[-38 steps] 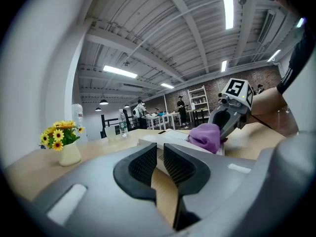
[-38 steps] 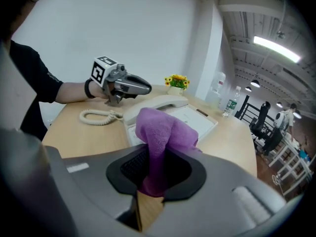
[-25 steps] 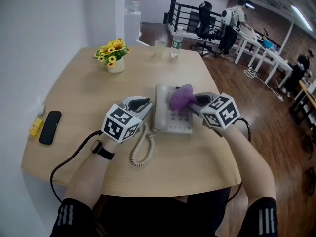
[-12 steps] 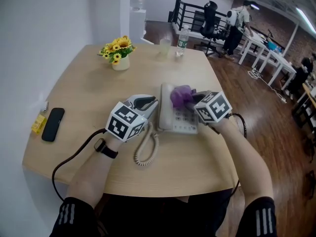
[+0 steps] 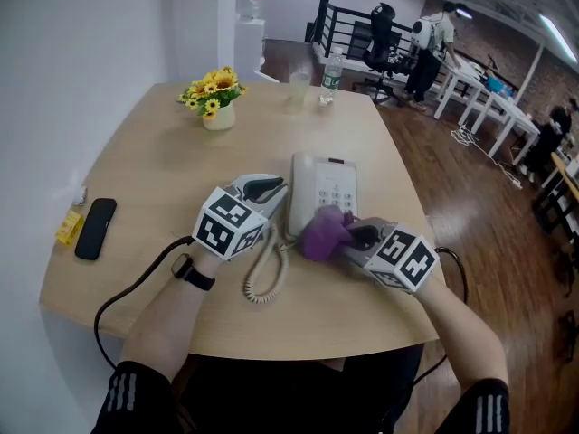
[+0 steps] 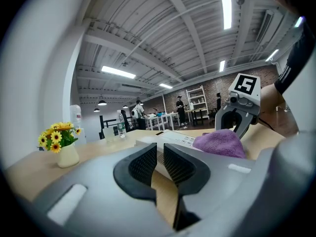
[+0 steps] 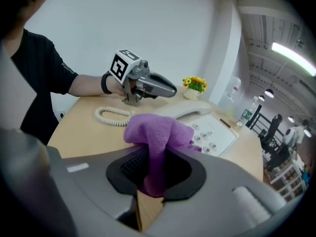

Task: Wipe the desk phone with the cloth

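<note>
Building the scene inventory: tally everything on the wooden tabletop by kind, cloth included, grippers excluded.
White desk phone with coiled cord: 1
Purple terry cloth: 1
White vase of yellow flowers: 1
Clear plastic bottle: 1
Clear cup: 1
Flat black device: 1
Small yellow packet: 1
Total: 7

The wooden table (image 5: 154, 174) bears a desk phone (image 5: 324, 188), flower pot (image 5: 217, 118), bottle (image 5: 327, 80), cup (image 5: 298, 87) and black device (image 5: 94, 228).

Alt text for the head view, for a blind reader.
The right claw holds a purple cloth against the near edge of a white desk phone on a wooden table; the left claw is beside the phone.
</note>
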The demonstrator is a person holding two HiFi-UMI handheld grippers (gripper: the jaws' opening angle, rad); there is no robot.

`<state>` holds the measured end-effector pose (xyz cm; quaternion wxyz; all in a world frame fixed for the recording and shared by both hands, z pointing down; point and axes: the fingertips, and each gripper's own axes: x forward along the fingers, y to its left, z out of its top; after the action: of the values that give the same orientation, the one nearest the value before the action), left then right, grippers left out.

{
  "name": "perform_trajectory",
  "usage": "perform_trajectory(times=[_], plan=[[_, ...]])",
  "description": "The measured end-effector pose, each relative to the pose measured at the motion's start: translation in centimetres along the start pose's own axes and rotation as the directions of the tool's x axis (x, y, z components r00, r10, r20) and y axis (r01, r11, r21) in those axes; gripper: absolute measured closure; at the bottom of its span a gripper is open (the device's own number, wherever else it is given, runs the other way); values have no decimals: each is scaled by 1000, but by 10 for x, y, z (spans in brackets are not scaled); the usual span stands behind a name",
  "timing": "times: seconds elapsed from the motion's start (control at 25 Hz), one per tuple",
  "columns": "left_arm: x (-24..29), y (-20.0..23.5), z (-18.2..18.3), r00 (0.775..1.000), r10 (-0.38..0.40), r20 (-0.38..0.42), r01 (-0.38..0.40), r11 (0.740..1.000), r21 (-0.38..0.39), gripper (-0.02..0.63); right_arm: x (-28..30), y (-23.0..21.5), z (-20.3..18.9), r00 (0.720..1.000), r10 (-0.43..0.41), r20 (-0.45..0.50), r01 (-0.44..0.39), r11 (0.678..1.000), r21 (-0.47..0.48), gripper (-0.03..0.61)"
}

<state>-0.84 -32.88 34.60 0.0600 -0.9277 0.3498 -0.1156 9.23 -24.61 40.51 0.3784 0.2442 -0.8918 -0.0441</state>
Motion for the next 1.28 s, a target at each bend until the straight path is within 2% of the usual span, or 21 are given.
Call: perform_trajectory(times=[0.12,0.24,0.4,0.52,0.72,1.0,1.28], plan=[[1,0,0,1000,-1,-1,1,1000,3,577,-6,-33,28,994,-81,67,81,997,4,506],[0,1,-1,1000,1,-6,-1,1000,0,577,5,-86,54,987,-137,86,129,988,90,505],[0,0,0,1000,1,-3,-1,1000,-2,577,30,-147,73,977,-209,45,199,965,171,505],[-1,2,0,1000,3,-1,-3,1000,-5,577,52,-165,70,977,-210,-21,210,959,192,505],[0,2,4,1000,0,6,0,1000,-4,577,60,-145,58,984,-171,-40,176,967,187,506],[0,1,1,1000,1,2,-1,1000,2,577,43,-69,41,996,-85,-12,86,992,91,506],[1,0,-1,1000,1,-5,-1,1000,3,577,24,-1,22,999,-34,29,34,999,5,506]])
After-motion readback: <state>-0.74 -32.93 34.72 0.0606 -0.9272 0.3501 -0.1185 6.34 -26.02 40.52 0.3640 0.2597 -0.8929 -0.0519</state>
